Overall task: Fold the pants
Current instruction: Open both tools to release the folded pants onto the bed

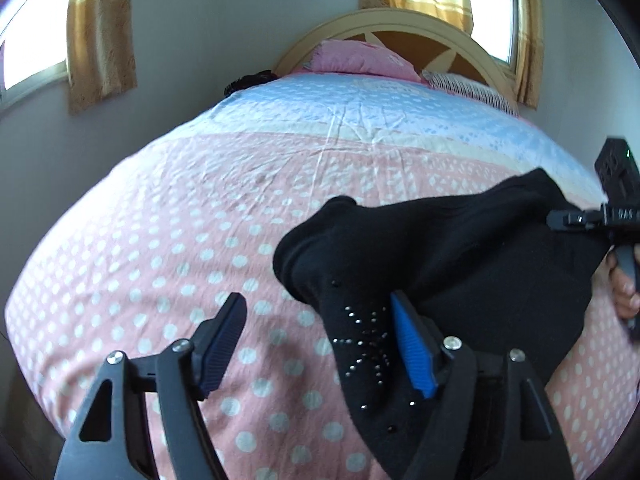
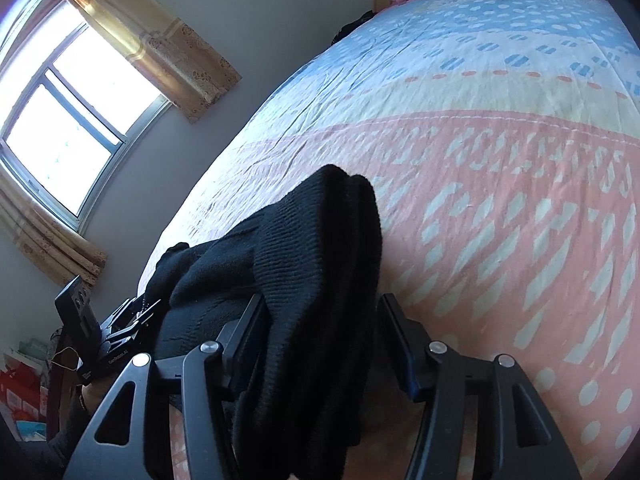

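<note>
Here the black pants (image 1: 460,264) lie bunched on the bed (image 1: 160,240); both the left gripper (image 1: 320,344) and right gripper (image 2: 316,344) stand open around cloth, so close squarely before lifting.

Black hand-held gripper (image 1: 320,344) frames, silver screws (image 1: 452,343), blue ribbed pads (image 1: 412,352).

- Bed (image 1: 168,240) w/ pink, cream & blue polka-dot sheet carried everything.
- Black pants (image 1: 460,264) lay bunched on pink part.
- Pink pillow (image 1: 360,60) sat by headboard (image 1: 384,20).
</note>
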Tool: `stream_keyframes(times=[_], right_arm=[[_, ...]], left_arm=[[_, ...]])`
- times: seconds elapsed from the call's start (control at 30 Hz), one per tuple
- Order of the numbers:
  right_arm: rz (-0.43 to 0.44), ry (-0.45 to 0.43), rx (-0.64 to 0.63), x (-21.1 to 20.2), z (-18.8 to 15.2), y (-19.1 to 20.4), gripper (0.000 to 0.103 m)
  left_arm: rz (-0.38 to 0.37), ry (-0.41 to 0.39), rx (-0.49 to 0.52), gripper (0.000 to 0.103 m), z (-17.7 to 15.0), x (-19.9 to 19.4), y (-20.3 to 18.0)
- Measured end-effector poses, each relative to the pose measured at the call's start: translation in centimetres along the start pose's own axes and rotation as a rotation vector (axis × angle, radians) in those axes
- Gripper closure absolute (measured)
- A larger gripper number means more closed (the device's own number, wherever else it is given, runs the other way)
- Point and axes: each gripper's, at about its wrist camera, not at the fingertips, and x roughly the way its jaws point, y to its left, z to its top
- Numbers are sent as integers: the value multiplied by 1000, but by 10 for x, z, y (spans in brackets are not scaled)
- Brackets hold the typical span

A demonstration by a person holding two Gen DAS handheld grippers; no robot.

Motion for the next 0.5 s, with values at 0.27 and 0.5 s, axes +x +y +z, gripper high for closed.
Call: stream_keyframes(times=[0.27,0.5], right_arm=[[-227,-162,10,-56,-12,12,41],[-381,-292,-39,-119,-47,57,41]], left_arm=[[74,22,-20,12,-3,-19,2],[81,-45,1,12,-1,-76,-8]])
